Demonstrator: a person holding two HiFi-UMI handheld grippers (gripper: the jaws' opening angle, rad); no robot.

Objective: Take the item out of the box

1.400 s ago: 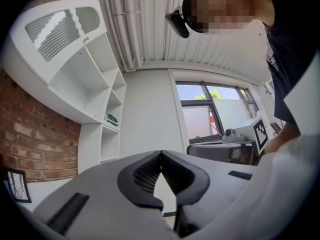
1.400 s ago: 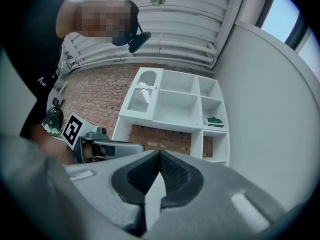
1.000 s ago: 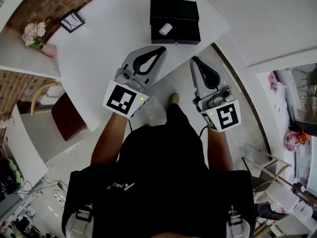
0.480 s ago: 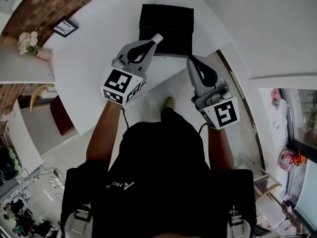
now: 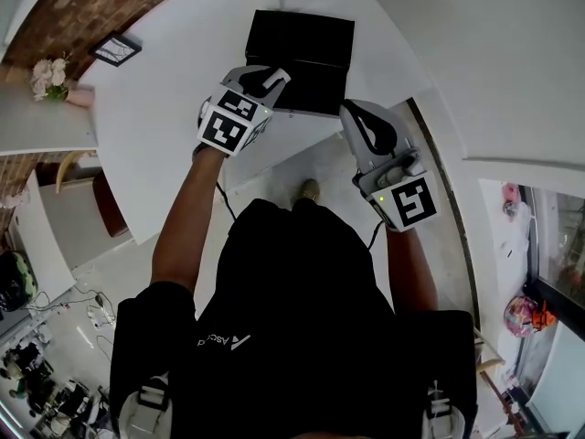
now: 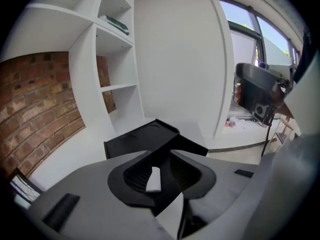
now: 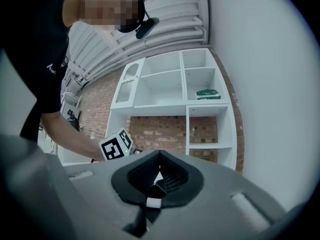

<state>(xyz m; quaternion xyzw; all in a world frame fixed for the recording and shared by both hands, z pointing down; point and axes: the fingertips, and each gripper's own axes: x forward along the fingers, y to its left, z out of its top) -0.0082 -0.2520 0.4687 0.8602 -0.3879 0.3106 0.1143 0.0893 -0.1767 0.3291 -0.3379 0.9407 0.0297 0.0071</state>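
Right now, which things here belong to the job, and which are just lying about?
Job: black box; white item between the opening left tongs, not gripped.
Lying about: picture frame; flowers; green book on the shelf; shut right tongs, idle.

Brick wall (image 6: pixel 40 109), white shelving (image 6: pixel 86 84), big window (image 6: pixel 245 36)

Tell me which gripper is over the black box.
The left gripper: its tips reach over the black box, jaws opening with nothing clearly gripped. The right gripper hangs short of it, at the table edge.
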